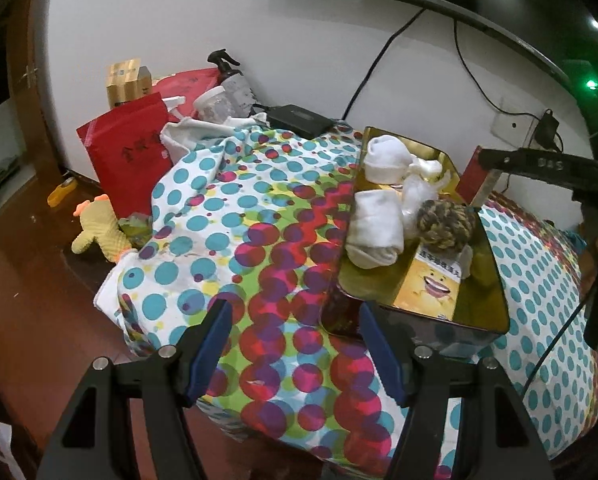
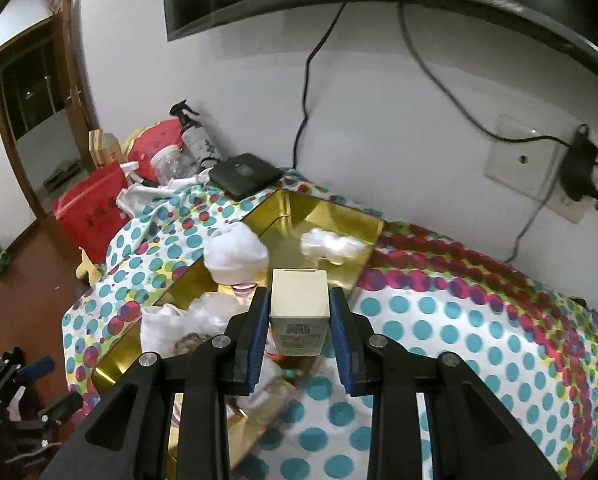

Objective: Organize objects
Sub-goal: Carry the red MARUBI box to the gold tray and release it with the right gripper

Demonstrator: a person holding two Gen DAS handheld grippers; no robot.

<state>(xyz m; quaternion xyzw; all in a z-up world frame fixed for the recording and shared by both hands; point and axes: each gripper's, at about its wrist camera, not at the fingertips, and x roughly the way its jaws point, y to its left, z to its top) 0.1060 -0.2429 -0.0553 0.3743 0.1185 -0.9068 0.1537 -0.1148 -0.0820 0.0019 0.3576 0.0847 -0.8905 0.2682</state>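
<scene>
While the gold tin (image 1: 479, 312) sits open on the polka-dot cloth (image 1: 235, 240), it's already got a fair bit in it: two rolled white socks (image 1: 373, 236), a crumpled clear plastic wrap (image 1: 415, 196), a brown-and-tan knitted ball (image 1: 445, 222) and a yellow card with a cartoon smiley face (image 1: 429, 284) lying on the floor of the tin. From the right wrist view the same tin (image 2: 331, 210) shows a shiny gold inside, with a white wad (image 2: 331, 245) near its far wall and one sock (image 2: 235, 256) by the left rim. The right gripper (image 2: 299, 320) is clamped on a small cream carton (image 2: 298, 294), pads pressing both sides; the box is tall and squarish, with a barcode on the lower face, and it's held up over the near edge of the tin. The left gripper (image 1: 295, 352) has its blue pads apart with nothing between them, hanging over the cloth just beside the tin's near corner. Over by the wall there's a red bag (image 1: 131, 156), a spray bottle (image 1: 235, 80) and a black box (image 1: 299, 120).
</scene>
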